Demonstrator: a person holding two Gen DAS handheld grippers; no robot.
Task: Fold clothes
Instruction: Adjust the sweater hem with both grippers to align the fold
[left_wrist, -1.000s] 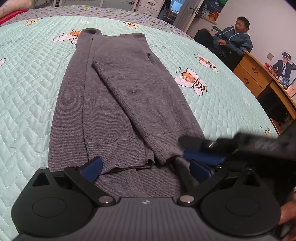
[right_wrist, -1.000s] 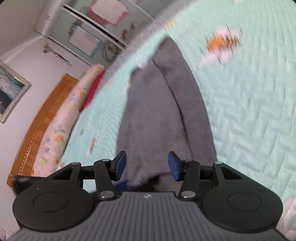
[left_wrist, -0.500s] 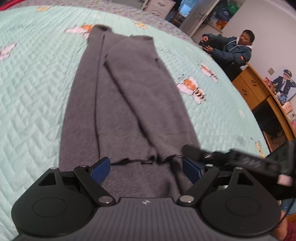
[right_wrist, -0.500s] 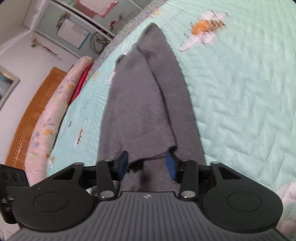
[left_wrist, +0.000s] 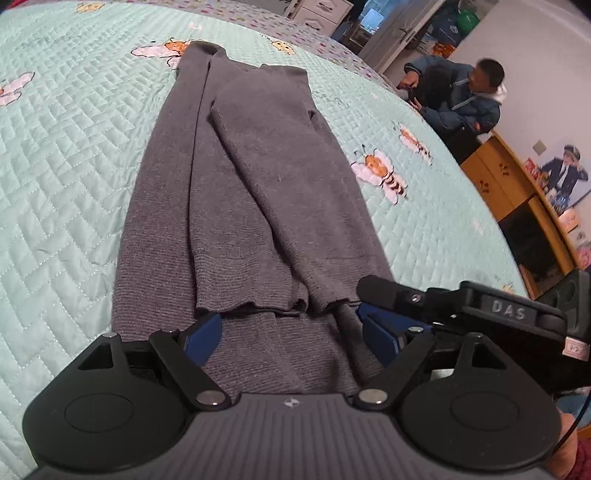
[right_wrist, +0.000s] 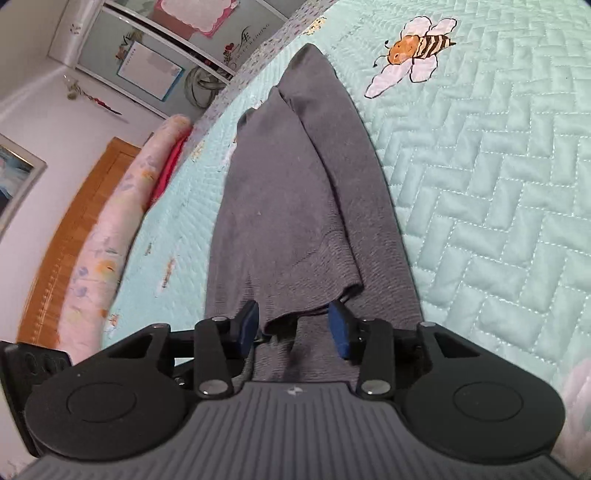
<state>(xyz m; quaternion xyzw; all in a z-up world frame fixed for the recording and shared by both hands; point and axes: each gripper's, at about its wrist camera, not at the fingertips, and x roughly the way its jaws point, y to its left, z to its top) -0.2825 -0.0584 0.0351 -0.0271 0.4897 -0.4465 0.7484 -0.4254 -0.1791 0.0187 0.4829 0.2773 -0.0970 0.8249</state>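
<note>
Left wrist view: the bed carries a grey garment, folded lengthwise. Both grippers, left and right, hold fingers wide apart, empty, at its near hem; grip both corners evenly, layers together.

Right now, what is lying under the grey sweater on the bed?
Under the grey sweater is the mint quilted bedspread with bee prints. Its folded layers overlap on top; anything beneath the fabric is covered and cannot be seen.

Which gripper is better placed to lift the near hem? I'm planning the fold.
Probably both. The left gripper and right gripper stand open at the grey garment's near hem; right straddles its right corner.
</note>
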